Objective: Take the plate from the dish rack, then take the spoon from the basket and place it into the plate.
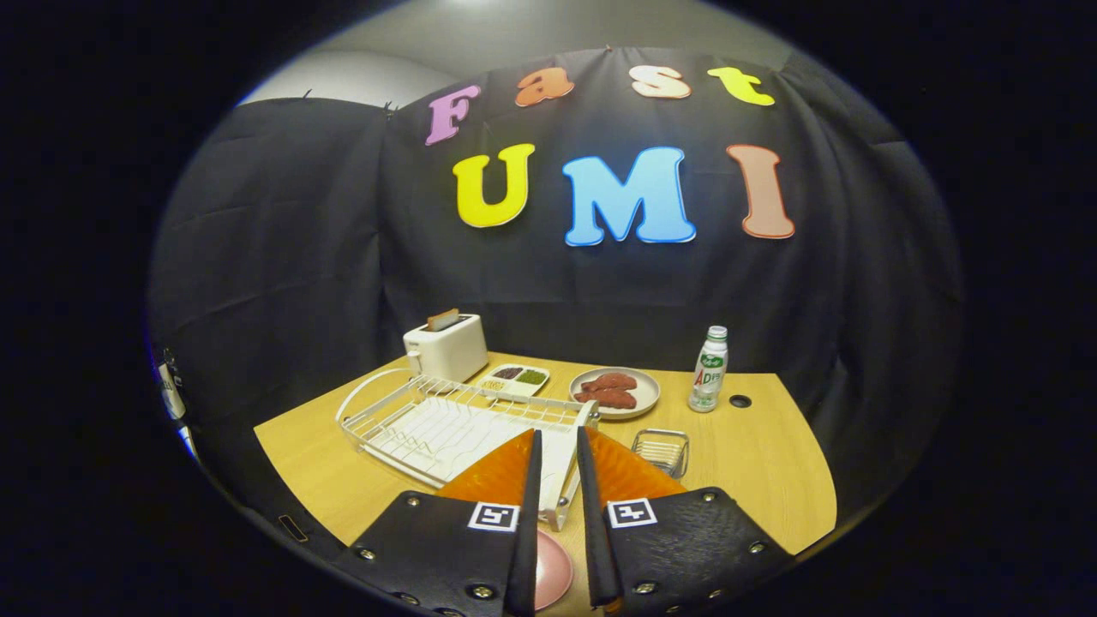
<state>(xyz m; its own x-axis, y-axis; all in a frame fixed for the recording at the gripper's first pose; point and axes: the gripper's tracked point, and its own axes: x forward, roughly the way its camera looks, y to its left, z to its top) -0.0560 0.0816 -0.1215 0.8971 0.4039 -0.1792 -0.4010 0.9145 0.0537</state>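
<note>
Tongs (557, 446) nearly pressed together, thin gap between the fingers, nothing pinched that I can see. Pink plate (550, 570) sits low between the finger bases, lying on the tabletop (754, 463) just in front of the dish rack (446, 424). Looks like it's already out of the rack, so I'd judge the plate step done and the spoon step next.

Just ahead of the fingertips: white wire dish rack, looks empty. To its right, just beyond the right finger, a small wire basket (662, 450). Can't make out the spoon inside it, too small to tell.

Next move as I read it: swing right toward the basket, spread the tongs, come down over the spoon handle, pinch, carry back to the plate. Basket is shallow and narrow, so the approach angle matters.

Further back: white toaster (446, 345) with a slice in it, divided tray (514, 377) of beans, plate of red meat (615, 392), drink bottle (710, 368) well to the right.
</note>
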